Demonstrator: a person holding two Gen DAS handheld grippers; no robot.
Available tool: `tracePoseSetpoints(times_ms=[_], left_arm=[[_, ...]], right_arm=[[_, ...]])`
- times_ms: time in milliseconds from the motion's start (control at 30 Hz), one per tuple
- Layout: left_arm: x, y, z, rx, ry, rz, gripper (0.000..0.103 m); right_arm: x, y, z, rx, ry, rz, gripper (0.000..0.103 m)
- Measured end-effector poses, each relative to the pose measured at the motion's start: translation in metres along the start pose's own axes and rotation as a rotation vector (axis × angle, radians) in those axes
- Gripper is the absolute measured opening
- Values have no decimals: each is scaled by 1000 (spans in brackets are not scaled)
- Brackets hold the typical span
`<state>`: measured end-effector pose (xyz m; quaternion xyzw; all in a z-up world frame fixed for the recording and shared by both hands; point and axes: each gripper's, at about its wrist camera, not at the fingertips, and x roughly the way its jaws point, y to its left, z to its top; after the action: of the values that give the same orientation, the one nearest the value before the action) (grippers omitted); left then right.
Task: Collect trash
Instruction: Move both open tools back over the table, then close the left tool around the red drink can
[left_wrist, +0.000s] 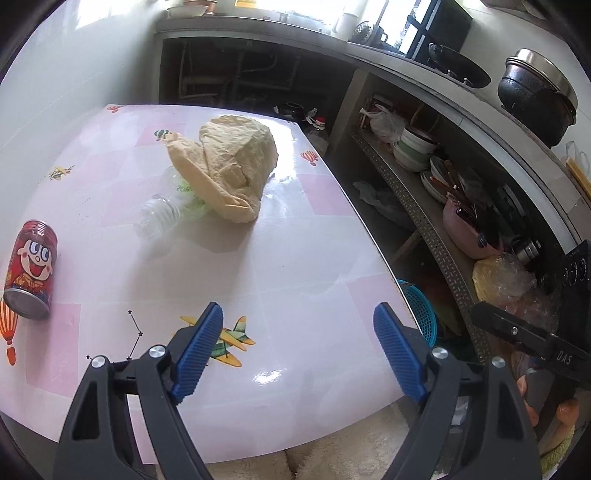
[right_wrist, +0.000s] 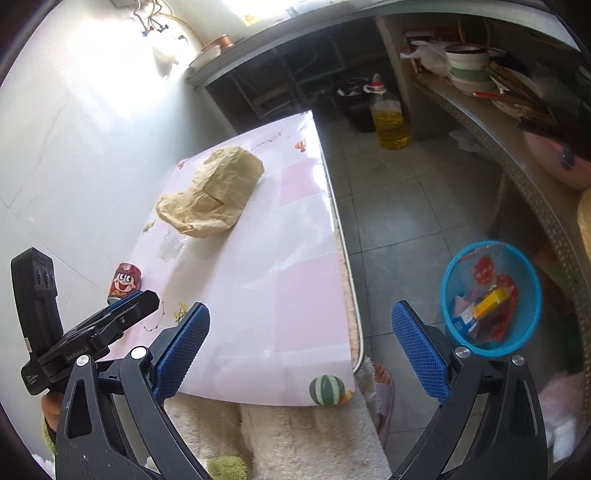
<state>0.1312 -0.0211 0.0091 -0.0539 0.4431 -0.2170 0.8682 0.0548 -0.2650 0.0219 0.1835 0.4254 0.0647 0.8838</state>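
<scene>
A crumpled tan paper bag (left_wrist: 232, 166) lies at the far middle of the pink table (left_wrist: 280, 266), partly over a clear plastic bottle (left_wrist: 162, 216) on its side. A red cartoon can (left_wrist: 31, 267) lies at the table's left edge. My left gripper (left_wrist: 299, 354) is open and empty above the near part of the table. My right gripper (right_wrist: 301, 354) is open and empty over the table's near right edge. In the right wrist view the bag (right_wrist: 214, 192), bottle (right_wrist: 171, 245) and can (right_wrist: 123, 282) show, and a blue mesh trash basket (right_wrist: 452, 295) with wrappers stands on the floor.
A tiled wall runs along the table's left. A shelf (left_wrist: 436, 236) with bowls and pots lies to the right. An oil bottle (right_wrist: 388, 118) stands on the tiled floor. A fluffy cream cover (right_wrist: 295, 435) lies below the table's near edge.
</scene>
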Motion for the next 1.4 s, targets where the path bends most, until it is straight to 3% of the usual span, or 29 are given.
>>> tracePoseSetpoints(times_ms=[767,1100,1400], left_arm=[[-7,35,-7,-69,-18,24,83],[-38,67,-33,-119,-113,73,83],[-94,139,-43,-244,-292,184,83]], right_arm=[[20,42,-6,-85,74,35,95],[45,69,-9,-140,136,91,95],[63,94,-16,-183,188,121,95]])
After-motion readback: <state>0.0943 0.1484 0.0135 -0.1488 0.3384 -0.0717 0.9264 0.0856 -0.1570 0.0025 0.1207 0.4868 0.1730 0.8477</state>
